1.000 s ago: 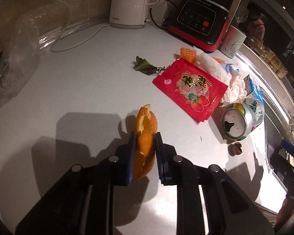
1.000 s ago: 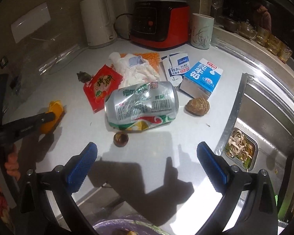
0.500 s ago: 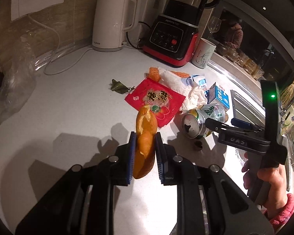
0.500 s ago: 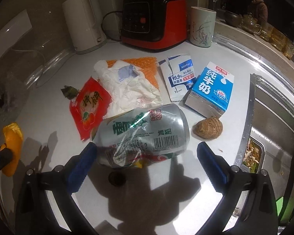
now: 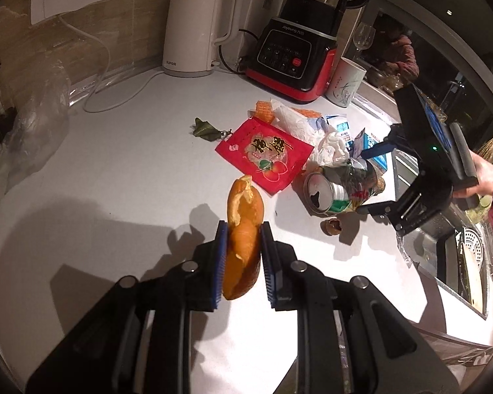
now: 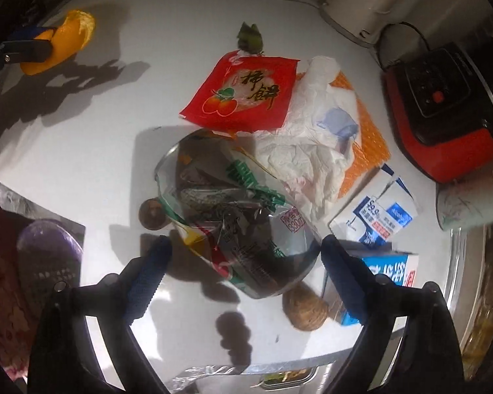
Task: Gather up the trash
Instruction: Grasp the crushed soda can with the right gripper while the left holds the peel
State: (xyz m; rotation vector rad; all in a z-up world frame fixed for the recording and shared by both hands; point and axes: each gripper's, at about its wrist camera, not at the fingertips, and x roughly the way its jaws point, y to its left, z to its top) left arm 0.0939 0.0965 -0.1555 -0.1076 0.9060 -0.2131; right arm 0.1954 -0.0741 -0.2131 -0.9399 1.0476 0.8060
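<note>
My left gripper [image 5: 243, 229] is shut on a curled orange peel [image 5: 245, 197], held above the white counter [image 5: 115, 180]. In the right wrist view the peel [image 6: 72, 37] shows at the far left. My right gripper [image 6: 243, 249] points down over a crushed silver and green drink can [image 6: 233, 210] lying on its side. Its jaws are closing with the can between them, and the blue pads stand just off the can's sides. From the left wrist view, the right gripper [image 5: 368, 179] straddles the can [image 5: 338, 187]. A red snack packet [image 6: 246, 95] and crumpled white tissue [image 6: 309, 144] lie just beyond.
A blue milk carton [image 6: 387, 269], a wipe sachet [image 6: 378, 213], orange mesh [image 6: 364, 144], a brown shell [image 6: 307, 308], a small nut shell [image 6: 152, 213] and a green leaf scrap [image 6: 249, 37] lie around the can. A kettle [image 5: 197, 29], blender [image 5: 295, 55] and cup [image 5: 345, 82] line the wall. The sink [image 5: 470, 262] is on the right.
My right gripper has rolled and come down over the can, which now lies between its narrowing jaws. My left gripper has risen with the peel still in it.
</note>
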